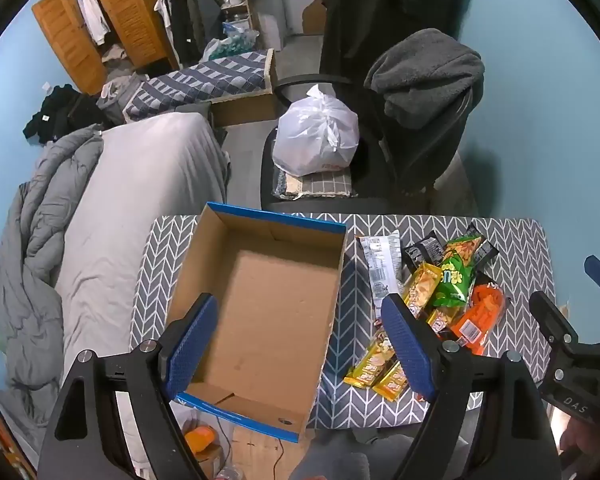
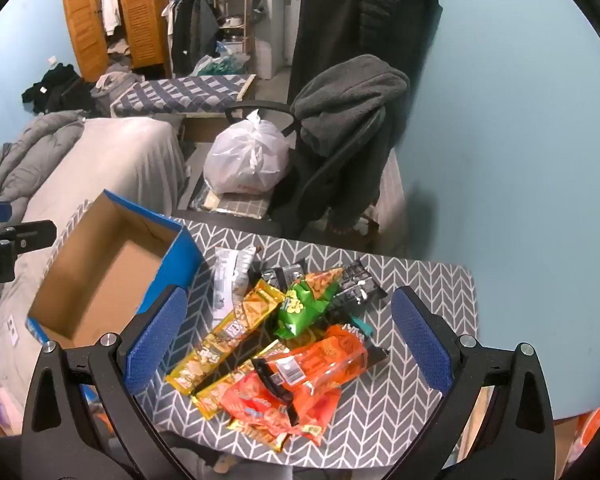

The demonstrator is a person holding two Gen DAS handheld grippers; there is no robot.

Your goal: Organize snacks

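Looking along the left gripper (image 1: 300,344) first: its jaws stand wide apart with nothing between the pads. It hangs above the near end of the cardboard box (image 1: 260,312), which is open-topped, blue-edged and holds nothing. The box sits on the left half of the table (image 1: 520,240), long axis running from near edge to far edge, its near end overhanging the near edge slightly. The snack pile (image 1: 440,300) lies to the right of this gripper, on the right half of the table, just beside the box's right wall but apart from it. Judgement: the left gripper is the one nearer the box, not the snacks.

Right wrist view: the right gripper (image 2: 288,340) is also spread wide and holds nothing. The pile lies directly ahead and below, between its pads. The yellow bar packs (image 2: 224,336) run with their long axis diagonal, from near-left towards far-right; the orange packet (image 2: 324,364) lies on top near the near edge, the green bag (image 2: 304,304) further in, a white wrapper (image 2: 232,276) towards the box. Judgement: the right gripper is better placed for the first pick, and the carry then goes leftward to the box.

Surface: grey chevron cloth. Room beyond the far edge: a chair (image 2: 340,128) carrying a white plastic bag (image 2: 248,160), a bed (image 2: 112,160) at left.
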